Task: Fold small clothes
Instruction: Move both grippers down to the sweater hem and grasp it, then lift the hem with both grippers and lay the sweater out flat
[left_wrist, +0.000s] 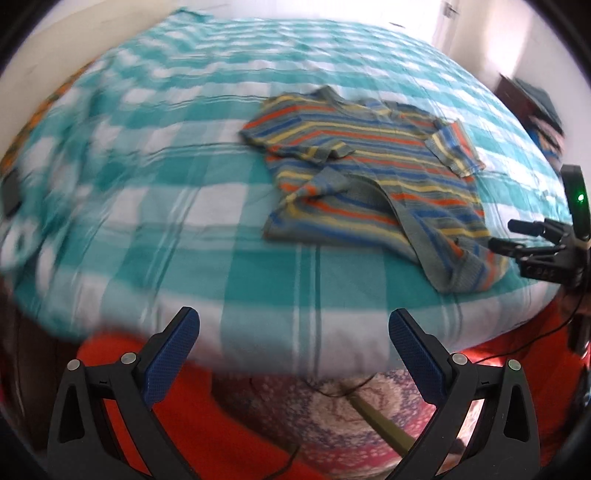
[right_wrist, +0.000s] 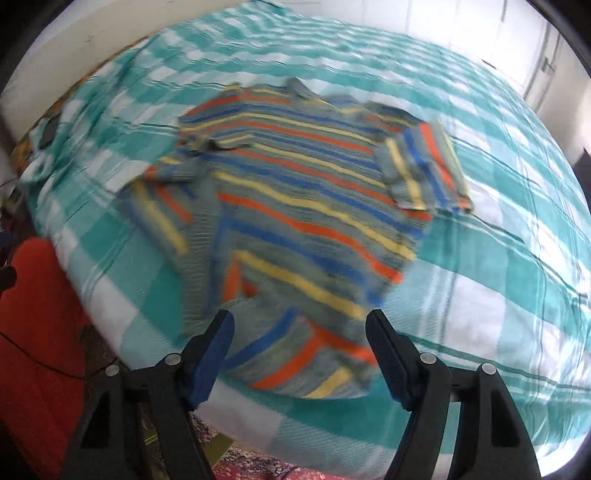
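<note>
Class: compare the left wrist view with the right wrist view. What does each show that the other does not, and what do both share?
Only the left wrist view shows the right gripper from outside, at the shirt's near right corner, and the open left gripper short of the bed.

Only the right wrist view shows the shirt's hem between the open right gripper's fingers.

Both show the striped shirt on the checked bedsheet.

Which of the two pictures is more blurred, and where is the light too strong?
Right wrist view: more blurred, the striped shirt and checked bedcover smear, only the right gripper is sharp. Left wrist view: the shirt is fairly clear, blur grows toward the left edge; the left gripper is sharp; the far wall at top is washed out. Both views bulge from fisheye.
</note>
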